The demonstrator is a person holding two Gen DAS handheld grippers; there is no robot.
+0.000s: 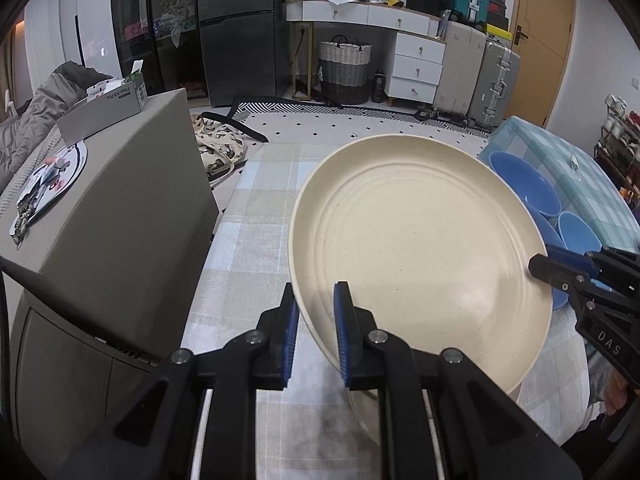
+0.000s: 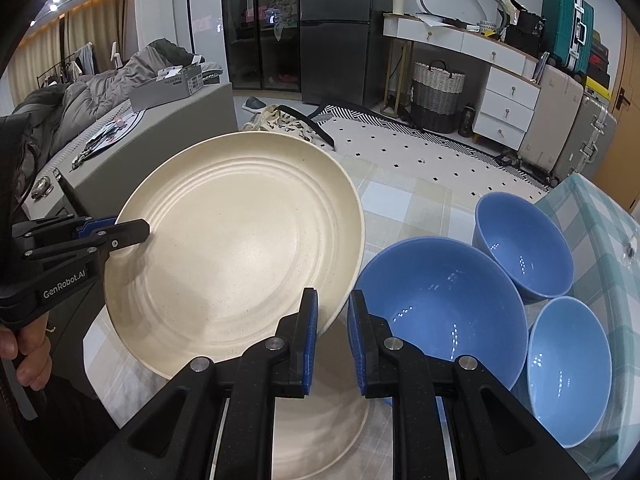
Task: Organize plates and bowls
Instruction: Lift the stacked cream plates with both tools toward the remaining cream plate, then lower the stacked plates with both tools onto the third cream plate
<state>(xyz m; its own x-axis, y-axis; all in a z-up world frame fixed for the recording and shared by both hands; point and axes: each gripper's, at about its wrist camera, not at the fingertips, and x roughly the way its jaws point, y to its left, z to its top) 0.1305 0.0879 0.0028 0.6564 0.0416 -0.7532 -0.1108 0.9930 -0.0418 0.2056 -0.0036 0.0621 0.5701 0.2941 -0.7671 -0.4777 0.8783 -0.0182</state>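
Observation:
A large cream plate [image 1: 420,240] [image 2: 240,248] hangs above the checked tablecloth, held by both grippers on opposite rims. My left gripper [image 1: 316,332] is shut on its near-left rim; it shows in the right wrist view as the left gripper [image 2: 136,230] at the plate's left edge. My right gripper [image 2: 334,332] is shut on the plate's right rim, and is the right gripper [image 1: 544,270] in the left wrist view. A second cream plate [image 2: 320,420] [image 1: 366,410] lies on the cloth underneath. Three blue bowls [image 2: 444,308] [image 2: 520,240] [image 2: 568,368] stand to the right.
The table [image 1: 256,208] wears a pale checked cloth. A grey cabinet [image 1: 120,220] stands close on the left with a box and papers on top. A light blue checked cover [image 2: 592,216] sits behind the bowls. A hand [image 2: 28,356] grips the left tool.

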